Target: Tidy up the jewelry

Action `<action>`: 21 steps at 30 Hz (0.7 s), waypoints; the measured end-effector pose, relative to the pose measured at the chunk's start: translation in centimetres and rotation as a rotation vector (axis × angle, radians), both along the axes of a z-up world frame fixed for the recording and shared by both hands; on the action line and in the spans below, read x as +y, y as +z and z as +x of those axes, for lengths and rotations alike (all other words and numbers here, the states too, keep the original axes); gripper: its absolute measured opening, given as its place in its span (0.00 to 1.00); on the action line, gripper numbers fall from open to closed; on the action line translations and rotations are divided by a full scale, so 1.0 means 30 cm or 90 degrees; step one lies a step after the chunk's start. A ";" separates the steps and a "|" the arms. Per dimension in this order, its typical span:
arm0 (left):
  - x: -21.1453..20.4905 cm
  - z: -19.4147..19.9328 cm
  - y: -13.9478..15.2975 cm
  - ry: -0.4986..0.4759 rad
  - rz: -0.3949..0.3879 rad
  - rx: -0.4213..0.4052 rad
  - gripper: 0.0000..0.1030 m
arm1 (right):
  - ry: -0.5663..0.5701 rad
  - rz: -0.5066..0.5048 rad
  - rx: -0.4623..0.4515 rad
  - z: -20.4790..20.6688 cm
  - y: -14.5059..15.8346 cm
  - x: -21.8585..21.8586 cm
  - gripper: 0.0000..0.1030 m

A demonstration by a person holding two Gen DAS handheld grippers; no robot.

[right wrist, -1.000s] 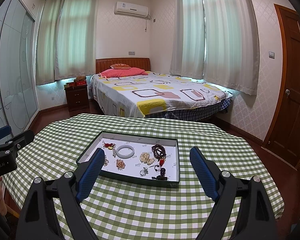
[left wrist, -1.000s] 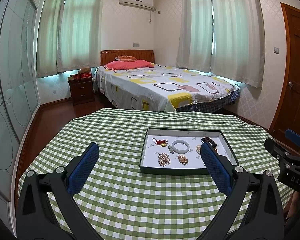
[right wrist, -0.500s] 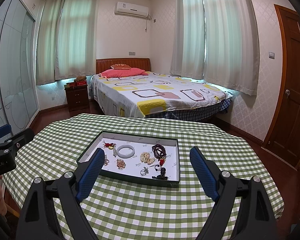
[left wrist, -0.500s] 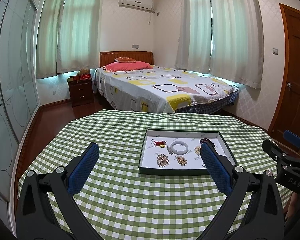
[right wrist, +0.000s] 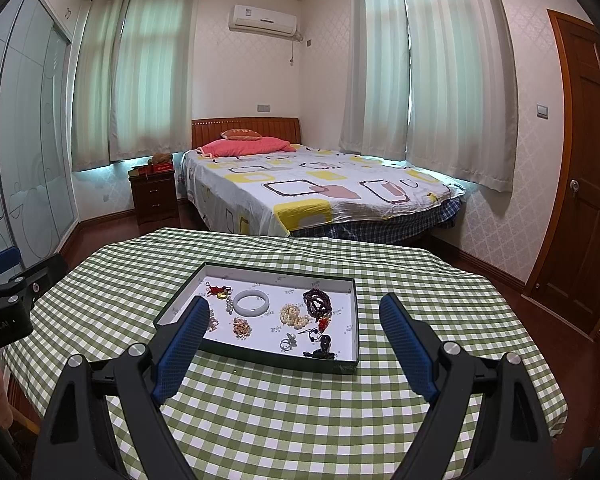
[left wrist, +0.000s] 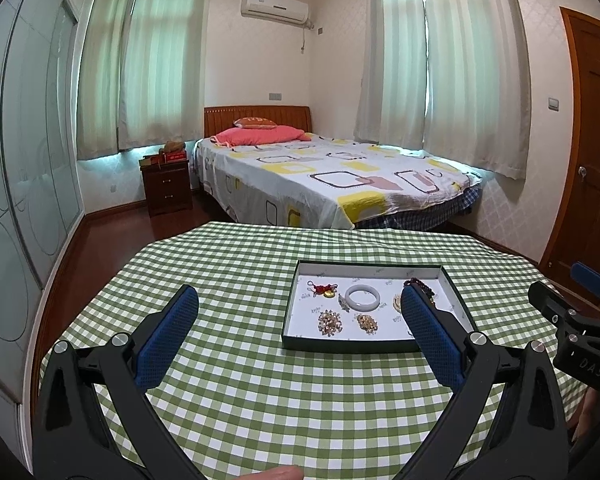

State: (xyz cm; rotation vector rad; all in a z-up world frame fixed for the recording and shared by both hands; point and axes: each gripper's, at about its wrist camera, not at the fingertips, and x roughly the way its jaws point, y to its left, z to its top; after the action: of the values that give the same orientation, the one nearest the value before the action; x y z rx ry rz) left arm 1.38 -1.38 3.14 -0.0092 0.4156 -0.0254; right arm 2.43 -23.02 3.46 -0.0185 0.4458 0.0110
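A shallow dark tray (left wrist: 340, 345) with a white floor sits on the green checked table; it also shows in the right wrist view (right wrist: 256, 354). In it lie a white bangle (right wrist: 253, 302), a red knot charm (right wrist: 217, 290), a dark bead bracelet (right wrist: 317, 301), a cream bead cluster (right wrist: 294, 315), gold clusters (left wrist: 330, 322) and a ring (right wrist: 287, 342). My left gripper (left wrist: 300, 312) is open and empty, above the table in front of the tray. My right gripper (right wrist: 294, 316) is open and empty, short of the tray's near edge.
The table (right wrist: 300, 420) has a green checked cloth. Beyond it stand a bed (right wrist: 320, 192), a nightstand (right wrist: 154, 196) and glass wardrobe doors (left wrist: 20, 200). A wooden door (right wrist: 584, 200) is at the right. Each gripper shows at the edge of the other's view.
The left wrist view has tilted up and drawn back a little, so the tray sits lower in it. The right gripper has hardly moved. Both stay open.
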 end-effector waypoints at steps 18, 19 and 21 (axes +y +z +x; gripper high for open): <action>-0.009 0.012 -0.033 -0.026 0.003 -0.013 0.96 | 0.003 0.001 0.007 -0.006 -0.015 -0.001 0.82; -0.012 0.014 -0.035 -0.033 0.005 -0.012 0.96 | 0.004 0.001 0.008 -0.006 -0.015 -0.001 0.82; -0.010 0.018 -0.042 -0.036 0.002 -0.007 0.96 | 0.007 0.001 0.007 -0.007 -0.015 0.000 0.82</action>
State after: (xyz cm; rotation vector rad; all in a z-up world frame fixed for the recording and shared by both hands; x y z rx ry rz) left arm 1.92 -1.68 1.90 0.0062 0.4049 -0.0799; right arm 2.21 -23.01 3.01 -0.0196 0.4574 0.0215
